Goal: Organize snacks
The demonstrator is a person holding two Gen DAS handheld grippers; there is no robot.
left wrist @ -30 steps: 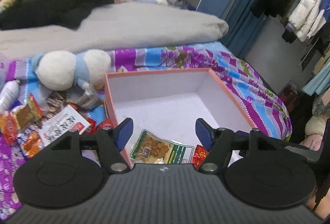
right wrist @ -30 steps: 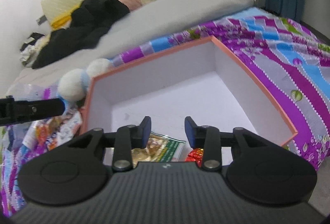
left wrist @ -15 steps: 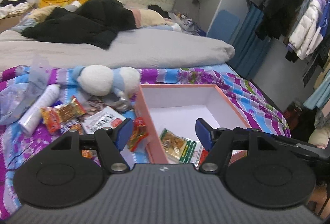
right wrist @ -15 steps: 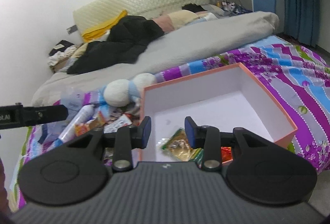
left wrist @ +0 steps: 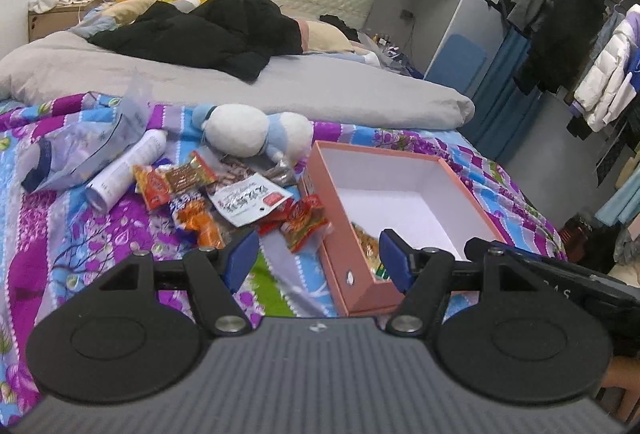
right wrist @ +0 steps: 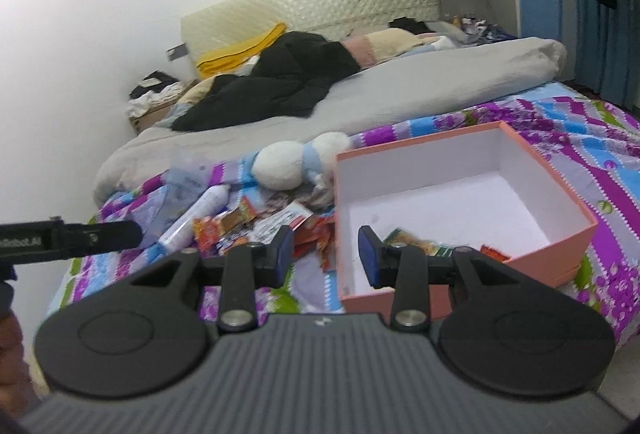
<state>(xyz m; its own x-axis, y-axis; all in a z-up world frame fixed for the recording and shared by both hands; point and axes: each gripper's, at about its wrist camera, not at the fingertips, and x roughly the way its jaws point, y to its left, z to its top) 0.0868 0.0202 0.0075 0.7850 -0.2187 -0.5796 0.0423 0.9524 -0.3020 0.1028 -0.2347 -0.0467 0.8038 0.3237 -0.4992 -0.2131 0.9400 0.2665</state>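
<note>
A pink box (left wrist: 334, 202) (right wrist: 568, 212) with a white inside sits on the patterned bedspread and holds a few snack packets (right wrist: 416, 244) near its front wall. A pile of loose snack packets (left wrist: 188, 190) (right wrist: 240, 224) lies left of the box, among them a white packet (left wrist: 248, 204) and red ones (left wrist: 302, 222). My left gripper (left wrist: 316, 260) hangs open above the bedspread, over the box's front left corner, holding nothing. My right gripper (right wrist: 324, 252) is also open and empty, level with the box's left wall.
A white and blue plush toy (left wrist: 252, 132) (right wrist: 296, 164) lies behind the pile. A white bottle (left wrist: 124, 170) (right wrist: 196, 212) and a clear plastic bag (left wrist: 88, 146) lie to the left. A grey duvet (left wrist: 280, 86) and black clothing (left wrist: 208, 32) cover the far bed. Clothes hang at the right (left wrist: 600, 74).
Both grippers have pulled back and risen away from the box, so the snack pile, bottle and bag at the left have come into view. Jaw openings are unchanged.
</note>
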